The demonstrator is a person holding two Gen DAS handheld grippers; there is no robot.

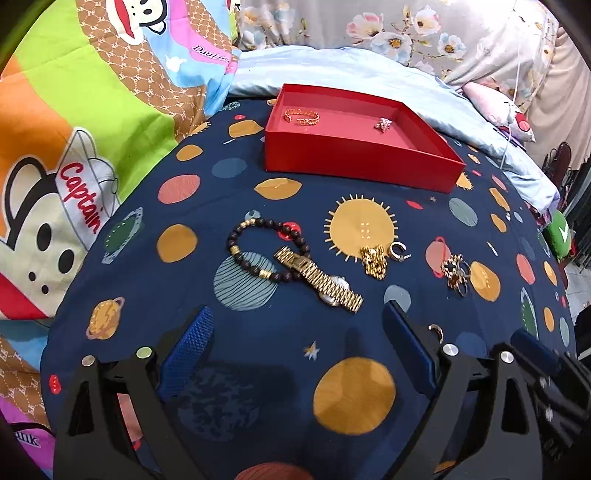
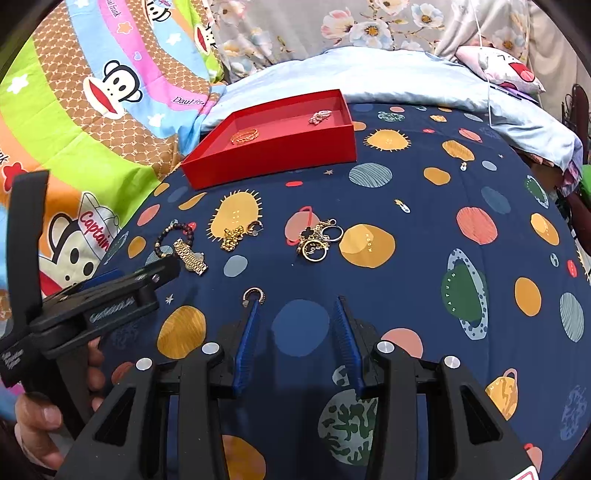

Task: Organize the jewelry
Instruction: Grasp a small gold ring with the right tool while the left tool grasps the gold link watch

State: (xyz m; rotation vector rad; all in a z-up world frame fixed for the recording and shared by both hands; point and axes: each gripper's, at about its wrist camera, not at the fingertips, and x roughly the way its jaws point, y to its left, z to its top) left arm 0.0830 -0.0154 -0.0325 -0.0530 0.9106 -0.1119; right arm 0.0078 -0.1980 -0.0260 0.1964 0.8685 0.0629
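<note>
Nearest the lens in the left wrist view, the left hand-held gripper (image 1: 295,325) stands released, its blue pads (image 1: 194,339) wide apart over the navy planet-print bedsheet (image 1: 354,391) with nothing between them. At about 3 o'clock from it the tip of the right hand-held gripper (image 2: 295,306) shows in that view's lower corner. In the right wrist view its jaws are part-way apart and clasp nothing; a small hoop earring (image 2: 254,295) lies on the sheet touching the tip of its left finger (image 2: 245,343), outside the gap. At 9 o'clock in that view a person's hand (image 2: 40,421) grips the left tool's handle.

Farther out, the jewelry lies in a loose row across the bed. A gold watch (image 1: 319,278) sits at 12 o'clock from the left gripper, lying over the edge of a dark beaded bracelet (image 1: 266,251) at 11 o'clock. At 1 o'clock a bunched gold chain (image 1: 373,260) lies just beside a silver ear cuff (image 1: 398,252). Toward 2 o'clock is a cluster of rings (image 1: 456,273), well apart from the chain.

Beyond them, at 12 o'clock, the red tray (image 1: 354,157) rests on the sheet. Inside it, a gold bangle (image 1: 301,116) lies at the left end and a small sparkly piece (image 1: 384,123) toward the right, well apart.

Farthest off are a pale blue blanket (image 1: 332,70), a cartoon monkey quilt (image 1: 74,129) at 10 o'clock and floral bedding (image 1: 406,33).
</note>
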